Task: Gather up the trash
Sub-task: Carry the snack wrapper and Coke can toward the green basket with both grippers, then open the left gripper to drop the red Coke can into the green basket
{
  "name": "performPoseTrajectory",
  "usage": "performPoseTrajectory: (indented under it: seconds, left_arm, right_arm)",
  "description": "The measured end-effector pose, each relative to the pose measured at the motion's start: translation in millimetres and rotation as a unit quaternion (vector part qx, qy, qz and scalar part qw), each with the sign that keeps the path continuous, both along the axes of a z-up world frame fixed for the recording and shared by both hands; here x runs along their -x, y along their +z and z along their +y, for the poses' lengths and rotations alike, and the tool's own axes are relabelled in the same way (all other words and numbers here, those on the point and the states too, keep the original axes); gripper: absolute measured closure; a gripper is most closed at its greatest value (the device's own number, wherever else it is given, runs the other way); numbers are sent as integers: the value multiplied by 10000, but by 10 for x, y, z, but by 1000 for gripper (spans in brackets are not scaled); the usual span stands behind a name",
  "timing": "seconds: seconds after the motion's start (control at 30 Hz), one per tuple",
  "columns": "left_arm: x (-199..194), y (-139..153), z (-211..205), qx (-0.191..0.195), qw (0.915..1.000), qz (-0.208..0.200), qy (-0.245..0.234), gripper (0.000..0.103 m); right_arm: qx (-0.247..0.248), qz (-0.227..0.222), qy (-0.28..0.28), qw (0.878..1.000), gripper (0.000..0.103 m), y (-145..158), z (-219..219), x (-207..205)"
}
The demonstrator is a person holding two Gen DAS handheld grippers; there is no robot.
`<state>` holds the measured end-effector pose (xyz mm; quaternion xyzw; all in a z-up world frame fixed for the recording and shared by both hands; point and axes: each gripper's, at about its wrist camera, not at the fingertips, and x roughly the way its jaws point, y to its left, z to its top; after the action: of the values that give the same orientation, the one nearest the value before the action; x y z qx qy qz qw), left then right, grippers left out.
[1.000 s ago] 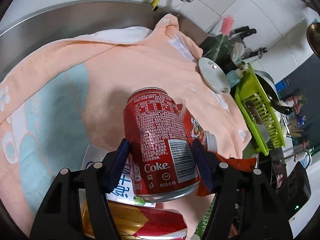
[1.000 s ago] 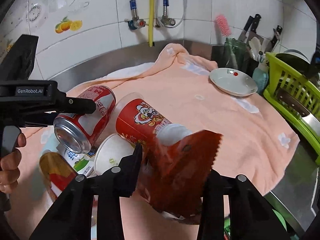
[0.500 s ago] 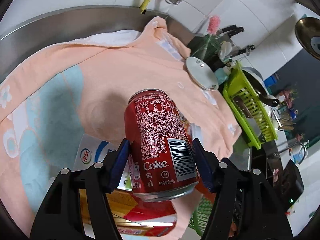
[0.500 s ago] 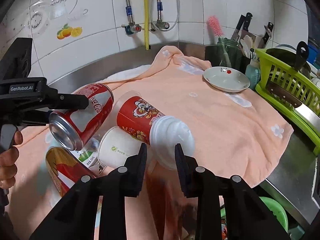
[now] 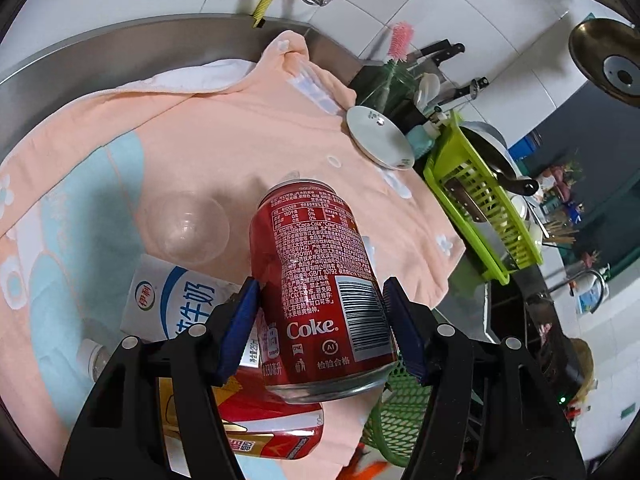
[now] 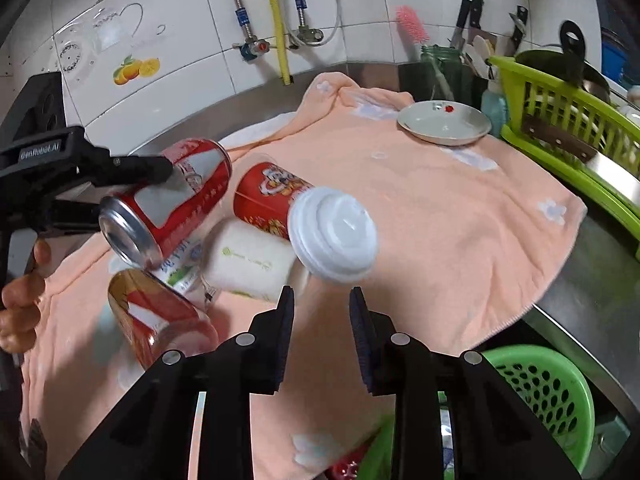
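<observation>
Left gripper [image 5: 322,330] clamps tilted Coke can [image 5: 320,292], right gripper [image 6: 322,334] part-open and empty; can could slip before reaching near-right green basket [image 6: 536,396]

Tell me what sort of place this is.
Most likely a home kitchen counter: knives stand against the tiled wall, a green dish rack sits at the counter's end, and water pipes run down the wall. A peach towel covers the steel countertop.

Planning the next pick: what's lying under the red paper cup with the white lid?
The red paper cup rests tilted on a white paper cup, with the peach towel below. Whatever lies beneath its far side is hidden.
</observation>
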<state>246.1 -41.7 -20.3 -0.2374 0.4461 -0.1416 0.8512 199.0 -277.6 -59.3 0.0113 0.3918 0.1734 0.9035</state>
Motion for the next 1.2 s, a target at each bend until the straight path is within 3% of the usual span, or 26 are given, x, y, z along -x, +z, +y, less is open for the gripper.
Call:
performPoseTrajectory:
  seconds: [0.13, 0.2, 0.23, 0.27, 0.53, 0.8, 1.0, 1.2]
  left_arm:
    - [3, -7, -54, 6, 10000, 6, -68, 41]
    - [5, -11, -104, 8, 9999, 8, -129, 41]
    - [2, -11, -129, 4, 9999, 8, -155, 41]
    - [6, -8, -152, -3, 9998, 5, -175, 41]
    - [93, 30, -361, 17, 9990, -54, -439, 41]
    - [342, 8, -757, 168, 9947, -90, -1013, 41]
    - [522, -81, -1179, 297, 9875, -41, -1550, 41]
    - [617, -348, -1728, 343, 9784, 194, -2031, 40]
  right_arm:
    - [52, 77, -37, 10000, 70, -66, -74, 91]
    - [76, 47, -85, 9999, 54, -83, -117, 156]
    - [86, 6, -100, 9999, 39, -88, -143, 189]
    - [142, -95, -134, 9998, 37, -81, -165, 245]
    - [239, -191, -235, 9993, 34, -60, -323, 432]
    - [495, -168, -590, 9969, 35, -130, -595, 715]
    - [628, -169, -1001, 9929, 36, -162, -906, 1030]
    - [665, -149, -1636, 9842, 36, -182, -1356, 1340]
